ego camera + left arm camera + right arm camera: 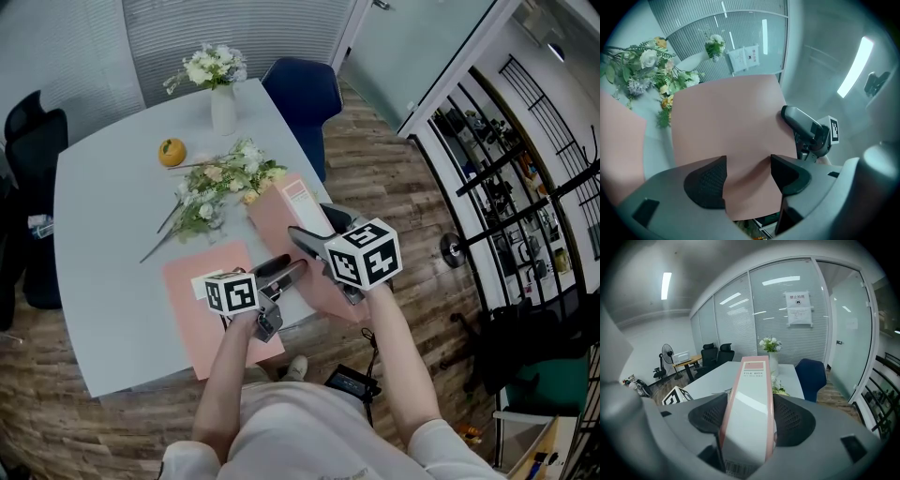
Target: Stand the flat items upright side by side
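A pink file box (281,217) is held up off the grey table (112,234), spine label showing. My right gripper (317,228) is shut on its narrow white spine (750,394), which fills the gap between the pads of the right gripper (749,420). My left gripper (292,269) meets the box's lower edge. In the left gripper view the box's broad pink face (726,117) runs down between the pads of the left gripper (748,176) and touches both. A second pink file box (192,300) lies flat at the table's near edge.
Loose flowers (220,187) lie just behind the held box. A white vase (223,108) with flowers and an orange (172,152) stand farther back. A blue chair (305,94) is at the far edge, a black chair (33,141) at the left.
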Action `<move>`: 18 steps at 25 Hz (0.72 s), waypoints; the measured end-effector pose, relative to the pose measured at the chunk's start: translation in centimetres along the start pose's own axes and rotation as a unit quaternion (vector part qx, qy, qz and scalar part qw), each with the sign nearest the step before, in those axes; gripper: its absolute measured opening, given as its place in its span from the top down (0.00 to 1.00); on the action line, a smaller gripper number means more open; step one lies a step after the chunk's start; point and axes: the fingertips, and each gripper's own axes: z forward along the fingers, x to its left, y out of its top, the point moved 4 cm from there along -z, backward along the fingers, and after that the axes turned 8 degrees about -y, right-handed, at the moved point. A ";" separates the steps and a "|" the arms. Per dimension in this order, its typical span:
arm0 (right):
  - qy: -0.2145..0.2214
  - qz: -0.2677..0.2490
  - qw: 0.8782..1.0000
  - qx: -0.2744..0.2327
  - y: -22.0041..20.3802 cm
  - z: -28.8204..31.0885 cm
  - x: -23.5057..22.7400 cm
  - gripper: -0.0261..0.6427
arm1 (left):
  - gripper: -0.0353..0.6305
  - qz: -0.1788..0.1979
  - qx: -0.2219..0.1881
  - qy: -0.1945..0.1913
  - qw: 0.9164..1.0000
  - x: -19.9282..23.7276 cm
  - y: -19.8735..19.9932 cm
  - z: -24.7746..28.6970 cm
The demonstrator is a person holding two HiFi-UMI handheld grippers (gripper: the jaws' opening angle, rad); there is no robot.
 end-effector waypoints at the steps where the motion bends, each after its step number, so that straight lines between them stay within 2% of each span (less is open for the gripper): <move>1: -0.002 0.001 1.000 -0.004 0.1 -0.1 -0.1 0.49 | 0.52 -0.001 -0.001 0.000 1.000 0.0 0.0 0.0; 18: -0.035 -0.014 0.995 -0.091 1.1 -1.2 0.2 0.49 | 0.52 -0.011 -0.013 0.000 1.000 0.0 0.0 -0.2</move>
